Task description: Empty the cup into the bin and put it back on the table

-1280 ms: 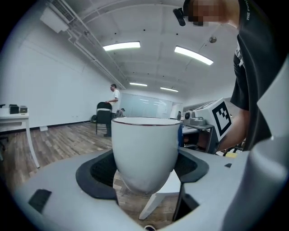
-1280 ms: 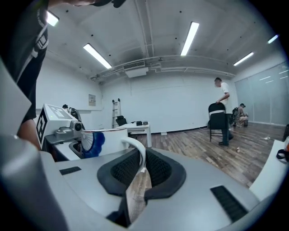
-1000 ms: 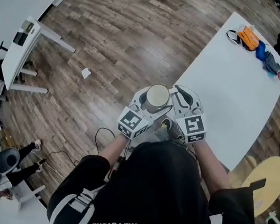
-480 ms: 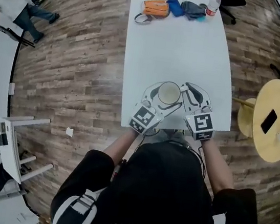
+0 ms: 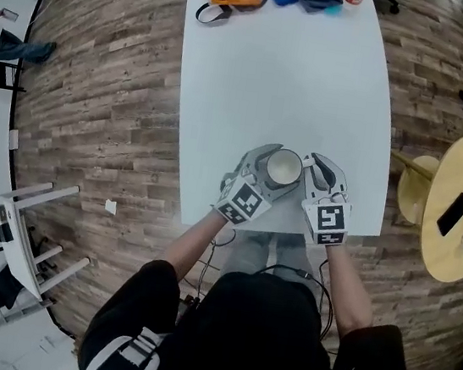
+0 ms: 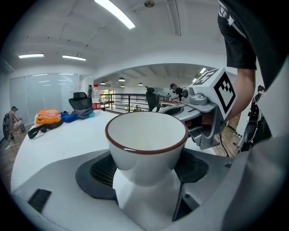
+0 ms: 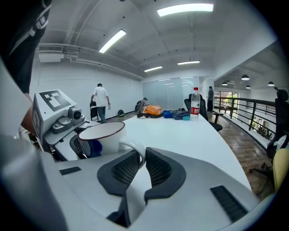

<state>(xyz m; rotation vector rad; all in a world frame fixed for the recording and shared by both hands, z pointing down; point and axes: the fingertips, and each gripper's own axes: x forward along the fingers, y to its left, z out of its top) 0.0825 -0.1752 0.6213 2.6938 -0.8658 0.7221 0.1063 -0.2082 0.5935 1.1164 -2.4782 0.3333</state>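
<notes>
White table [image 5: 289,77] fills the frame's middle, and the cup [image 5: 283,167] is at its near edge, looking empty inside. The left gripper [image 5: 261,169] clasps the cup's body while the right gripper [image 5: 318,173] pinches the handle [image 7: 135,149]. Emptying seems done; setting it down and letting go remain.

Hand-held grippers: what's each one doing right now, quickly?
Left hand-held gripper: closed around the body of the cup.
Right hand-held gripper: closed on the cup's handle.

The shirt [image 5: 258,333] is black, short-sleeved, white-lettered; the grey left gripper [image 5: 273,172] and right gripper [image 5: 309,167] bear black-and-white marker cubes [image 5: 240,200].
</notes>
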